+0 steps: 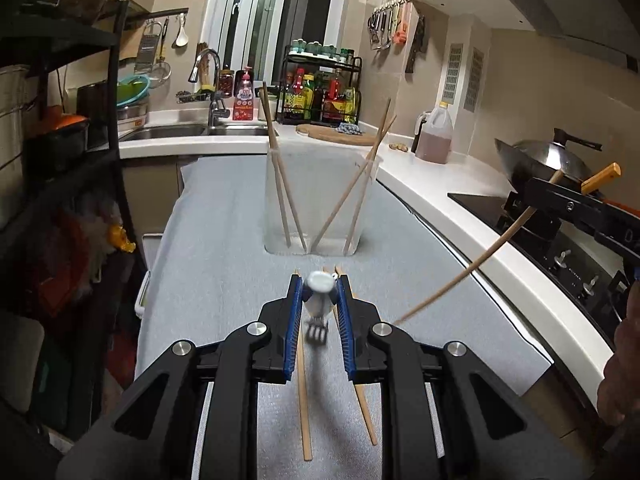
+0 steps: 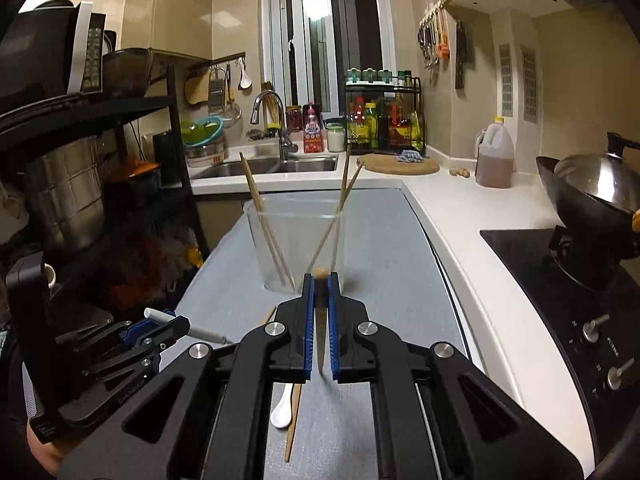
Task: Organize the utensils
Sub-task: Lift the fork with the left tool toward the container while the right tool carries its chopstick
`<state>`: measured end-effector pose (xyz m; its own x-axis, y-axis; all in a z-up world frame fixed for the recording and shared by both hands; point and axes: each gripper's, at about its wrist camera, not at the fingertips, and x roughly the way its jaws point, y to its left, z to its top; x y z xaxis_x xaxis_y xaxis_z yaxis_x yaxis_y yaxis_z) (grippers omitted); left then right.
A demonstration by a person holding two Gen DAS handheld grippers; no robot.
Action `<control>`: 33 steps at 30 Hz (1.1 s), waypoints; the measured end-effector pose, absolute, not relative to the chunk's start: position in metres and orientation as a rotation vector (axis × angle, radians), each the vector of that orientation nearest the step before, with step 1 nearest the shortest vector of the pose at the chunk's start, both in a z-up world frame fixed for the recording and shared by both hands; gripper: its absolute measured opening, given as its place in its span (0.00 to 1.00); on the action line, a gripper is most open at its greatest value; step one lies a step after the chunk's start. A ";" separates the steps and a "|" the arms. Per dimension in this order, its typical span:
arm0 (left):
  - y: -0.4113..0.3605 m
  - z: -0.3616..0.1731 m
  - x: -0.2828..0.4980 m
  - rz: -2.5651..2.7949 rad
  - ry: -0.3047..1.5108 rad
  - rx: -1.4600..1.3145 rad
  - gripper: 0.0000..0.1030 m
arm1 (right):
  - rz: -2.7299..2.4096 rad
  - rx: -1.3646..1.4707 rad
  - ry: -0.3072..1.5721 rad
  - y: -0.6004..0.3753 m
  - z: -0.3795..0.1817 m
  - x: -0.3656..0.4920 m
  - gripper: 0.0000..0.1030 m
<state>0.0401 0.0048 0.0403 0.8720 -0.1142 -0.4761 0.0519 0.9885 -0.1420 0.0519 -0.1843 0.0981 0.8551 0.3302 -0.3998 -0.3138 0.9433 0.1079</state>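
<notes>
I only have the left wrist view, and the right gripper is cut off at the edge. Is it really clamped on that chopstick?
Observer: Yes. The right gripper is shut on the held chopstick, seen end-on.
Operator: Anything on the mat I can't see?
Observer: A white spoon lies on the mat beside a loose chopstick.
Operator: How does my fork sit from the side?
Observer: The fork lies crosswise in the left gripper, sticking out on both sides.
</notes>
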 end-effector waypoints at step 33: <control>0.056 0.183 0.151 -0.141 0.524 -0.172 0.16 | 0.486 0.094 0.390 -0.178 0.209 0.157 0.06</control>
